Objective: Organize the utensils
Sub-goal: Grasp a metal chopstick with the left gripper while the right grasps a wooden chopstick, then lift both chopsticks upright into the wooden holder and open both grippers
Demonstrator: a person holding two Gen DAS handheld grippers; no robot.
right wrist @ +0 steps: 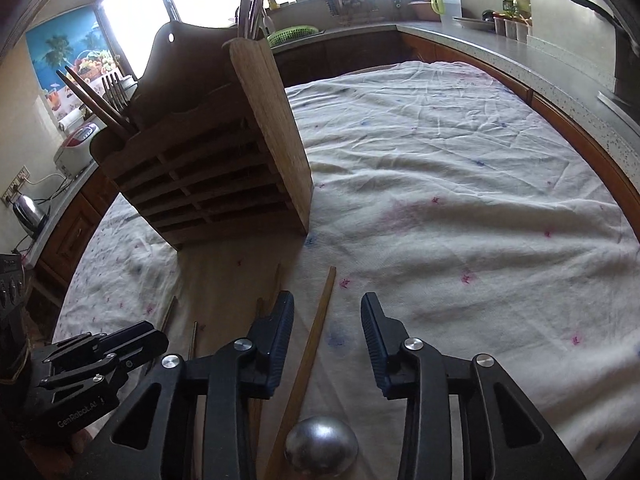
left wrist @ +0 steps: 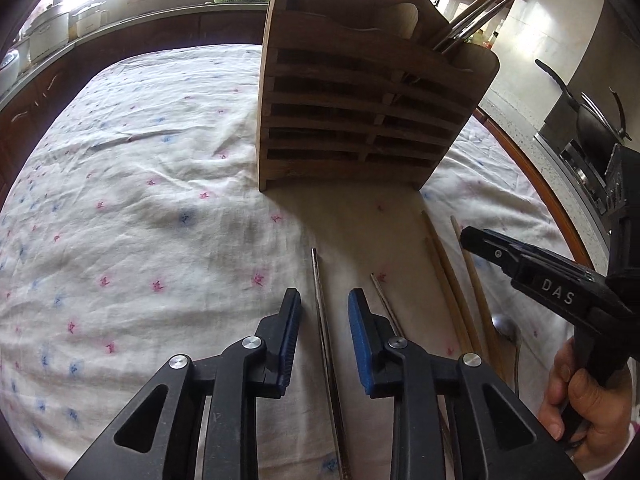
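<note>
A wooden slatted utensil holder stands on the cloth-covered table; it also shows in the right wrist view, holding chopsticks and a fork. My left gripper is open, its jaws on either side of a dark metal chopstick lying on the cloth. A second metal chopstick lies just to the right. Wooden chopsticks lie further right. My right gripper is open over a wooden chopstick; a metal spoon bowl lies below it.
The table wears a white cloth with pink and blue flowers. Kitchen counters ring the table, with a wok on a stove at the right, a green basket, a kettle and a rice cooker.
</note>
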